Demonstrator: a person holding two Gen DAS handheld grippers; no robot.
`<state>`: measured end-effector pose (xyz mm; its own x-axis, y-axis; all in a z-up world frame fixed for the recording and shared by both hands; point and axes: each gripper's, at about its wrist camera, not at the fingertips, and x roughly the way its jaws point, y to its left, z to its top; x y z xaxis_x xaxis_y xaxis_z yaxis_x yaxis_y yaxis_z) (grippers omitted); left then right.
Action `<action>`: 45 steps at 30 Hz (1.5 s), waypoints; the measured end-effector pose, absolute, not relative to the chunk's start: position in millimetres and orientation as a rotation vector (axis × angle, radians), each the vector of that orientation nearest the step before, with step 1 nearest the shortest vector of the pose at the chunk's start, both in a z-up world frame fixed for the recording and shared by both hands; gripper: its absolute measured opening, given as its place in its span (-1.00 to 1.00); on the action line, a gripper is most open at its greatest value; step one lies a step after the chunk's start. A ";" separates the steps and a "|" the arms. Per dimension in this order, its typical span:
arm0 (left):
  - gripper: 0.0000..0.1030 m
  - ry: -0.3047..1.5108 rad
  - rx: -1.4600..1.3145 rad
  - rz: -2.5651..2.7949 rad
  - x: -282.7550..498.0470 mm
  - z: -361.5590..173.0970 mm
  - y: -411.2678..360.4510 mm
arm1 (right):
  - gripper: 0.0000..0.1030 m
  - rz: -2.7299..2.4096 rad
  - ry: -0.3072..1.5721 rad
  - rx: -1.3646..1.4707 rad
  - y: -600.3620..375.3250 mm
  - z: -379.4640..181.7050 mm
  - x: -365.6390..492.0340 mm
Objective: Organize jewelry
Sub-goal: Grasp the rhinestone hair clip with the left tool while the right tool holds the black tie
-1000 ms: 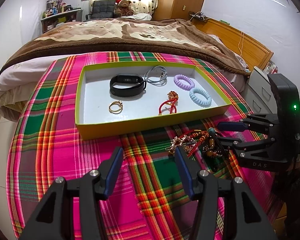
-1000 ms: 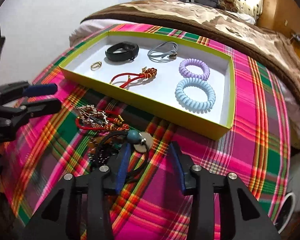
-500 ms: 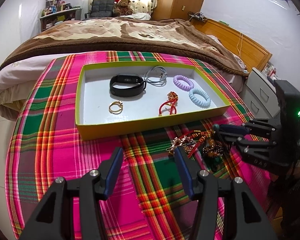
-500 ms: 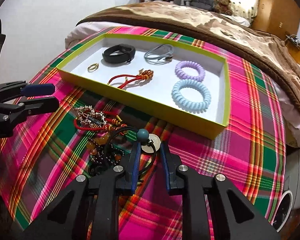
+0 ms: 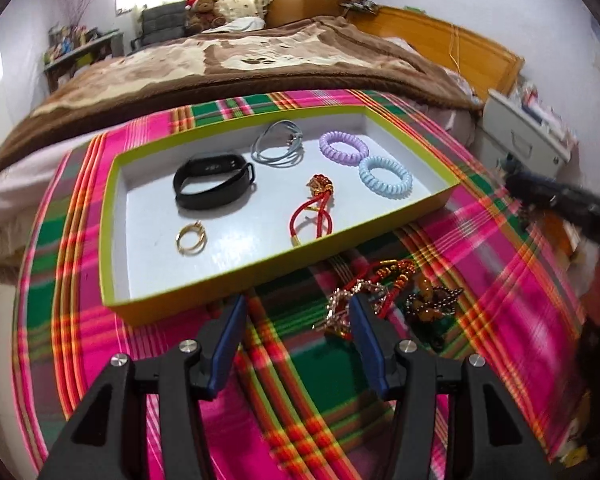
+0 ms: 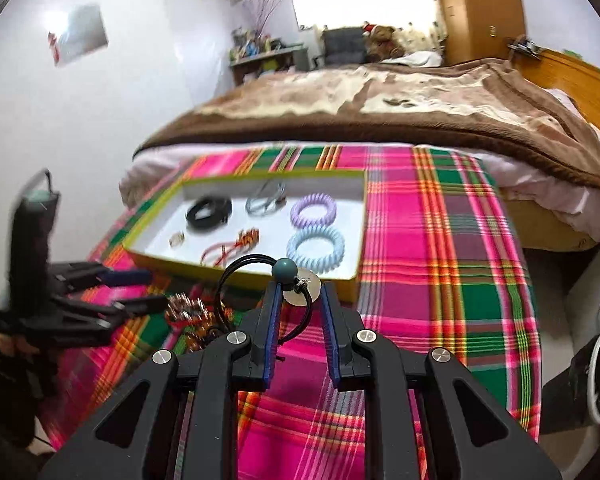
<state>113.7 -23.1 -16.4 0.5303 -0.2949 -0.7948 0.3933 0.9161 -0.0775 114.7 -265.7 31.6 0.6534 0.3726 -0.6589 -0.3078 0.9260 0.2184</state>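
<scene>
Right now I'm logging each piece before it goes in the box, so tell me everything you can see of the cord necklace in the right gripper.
The cord necklace is a thin black cord, seemingly several strands, looped and carrying a round matte teal bead and a flat silvery disc pendant. The right gripper has its fingers closed on it near the pendant, holding it above the plaid cloth. The cord arches up to the left, then trails down behind the left finger; its far end is hidden.
</scene>
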 end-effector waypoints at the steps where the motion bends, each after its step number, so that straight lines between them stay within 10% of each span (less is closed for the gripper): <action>1: 0.08 0.927 0.127 -0.418 114.6 -17.1 -25.3 | -0.61 0.388 0.761 0.095 -267.6 33.4 112.7; 23: -0.60 0.904 0.343 -0.520 108.0 -15.0 -69.0 | -0.61 0.408 0.788 0.128 -268.2 18.4 114.7; 45: -0.60 0.835 0.133 -0.465 103.7 10.2 -31.1 | -0.61 0.408 0.765 0.130 -258.1 32.3 108.5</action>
<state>103.7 -31.1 10.2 0.5779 -0.3449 -0.7397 0.4475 0.8918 -0.0662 108.5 -258.1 32.3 0.6478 0.4039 -0.6459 -0.3107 0.9142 0.2601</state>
